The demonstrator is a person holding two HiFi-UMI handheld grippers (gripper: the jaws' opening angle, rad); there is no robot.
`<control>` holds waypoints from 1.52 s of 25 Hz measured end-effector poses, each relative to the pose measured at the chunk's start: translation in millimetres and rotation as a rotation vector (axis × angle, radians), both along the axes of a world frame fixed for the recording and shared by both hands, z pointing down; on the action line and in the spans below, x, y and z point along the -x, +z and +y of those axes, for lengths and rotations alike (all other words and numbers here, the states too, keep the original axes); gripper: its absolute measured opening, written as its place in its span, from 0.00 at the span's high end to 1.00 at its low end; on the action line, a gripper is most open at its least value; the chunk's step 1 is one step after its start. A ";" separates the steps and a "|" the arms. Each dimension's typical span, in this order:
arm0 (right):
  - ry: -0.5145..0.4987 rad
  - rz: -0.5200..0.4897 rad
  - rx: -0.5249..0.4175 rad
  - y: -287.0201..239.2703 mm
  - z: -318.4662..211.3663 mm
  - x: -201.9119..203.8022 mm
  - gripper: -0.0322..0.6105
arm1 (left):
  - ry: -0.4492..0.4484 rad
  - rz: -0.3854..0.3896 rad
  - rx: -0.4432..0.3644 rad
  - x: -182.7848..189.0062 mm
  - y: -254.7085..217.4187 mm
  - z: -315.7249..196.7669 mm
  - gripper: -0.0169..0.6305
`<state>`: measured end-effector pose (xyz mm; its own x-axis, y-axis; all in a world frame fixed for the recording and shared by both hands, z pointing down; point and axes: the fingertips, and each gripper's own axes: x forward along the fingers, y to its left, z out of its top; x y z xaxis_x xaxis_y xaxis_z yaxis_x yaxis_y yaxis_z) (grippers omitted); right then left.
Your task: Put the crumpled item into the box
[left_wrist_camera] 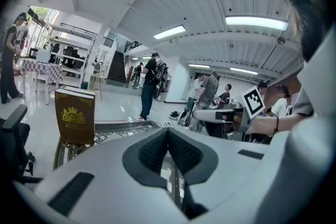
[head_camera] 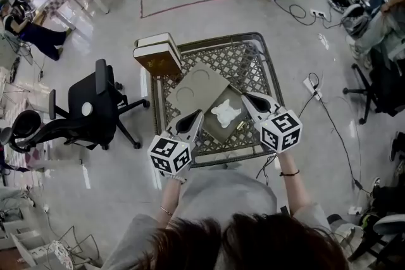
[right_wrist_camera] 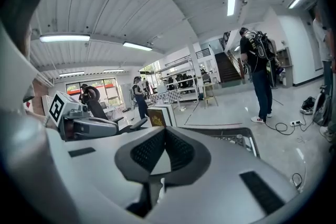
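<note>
The bench point(head_camera: 272, 73) was a metal frame with rounded corners and an open diamond-lattice top. Toward its near edge, right of the middle, sat a shallow, square, olive-brown box point(head_camera: 217, 130). The crumpled item point(head_camera: 226, 112), white, creased and irregular like wadded paper, lay inside it. A flat tan lid point(head_camera: 195, 88) with faint pressed circles lay at an angle against the box's far left side, toward the middle of the bench. At the far left corner stood a thick, book-shaped brown case point(head_camera: 158, 55) with pale edges; the left gripper view showed a gold crest on its face point(left_wrist_camera: 75, 115), and it was small and distant in the right gripper view point(right_wrist_camera: 153, 117). The left hand-held gripper point(head_camera: 195, 114), smooth grey plastic with dark ribbed pads, hovered over the near edge with its tip just left of the box. In its own view its jaws point(left_wrist_camera: 168, 134) met with nothing between them. The right hand-held gripper point(head_camera: 248, 100) was at the box's right side, its tip close to the crumpled item but apart from it. Its jaws point(right_wrist_camera: 165, 134) were also pressed together and empty. Each gripper carried a white cube with black square markers.
</note>
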<state>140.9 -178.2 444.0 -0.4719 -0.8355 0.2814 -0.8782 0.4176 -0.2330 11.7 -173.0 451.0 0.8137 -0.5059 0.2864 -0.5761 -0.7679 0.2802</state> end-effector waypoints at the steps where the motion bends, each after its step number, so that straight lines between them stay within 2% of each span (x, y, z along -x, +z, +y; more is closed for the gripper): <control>1: 0.008 -0.003 -0.013 -4.6 0.5 -2.6 0.92 | -0.004 0.004 -0.010 1.3 -4.3 -0.3 0.95; 22: 0.125 -0.006 -0.249 -87.1 5.6 -50.0 0.92 | -0.084 0.109 -0.184 22.2 -74.3 -23.0 0.95; 29: 0.151 -0.014 -0.282 -97.4 4.7 -63.5 0.92 | -0.120 0.118 -0.237 31.4 -90.0 -34.0 0.95; 38: 0.154 -0.020 -0.295 -98.6 -1.1 -65.6 0.92 | -0.150 0.132 -0.255 39.7 -96.7 -42.6 0.95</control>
<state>206.6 -179.4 345.5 -0.3363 -0.9417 0.0083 -0.9330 0.3320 -0.1393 -28.0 -215.6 354.3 0.7460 -0.6652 0.0324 -0.6600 -0.7319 0.1696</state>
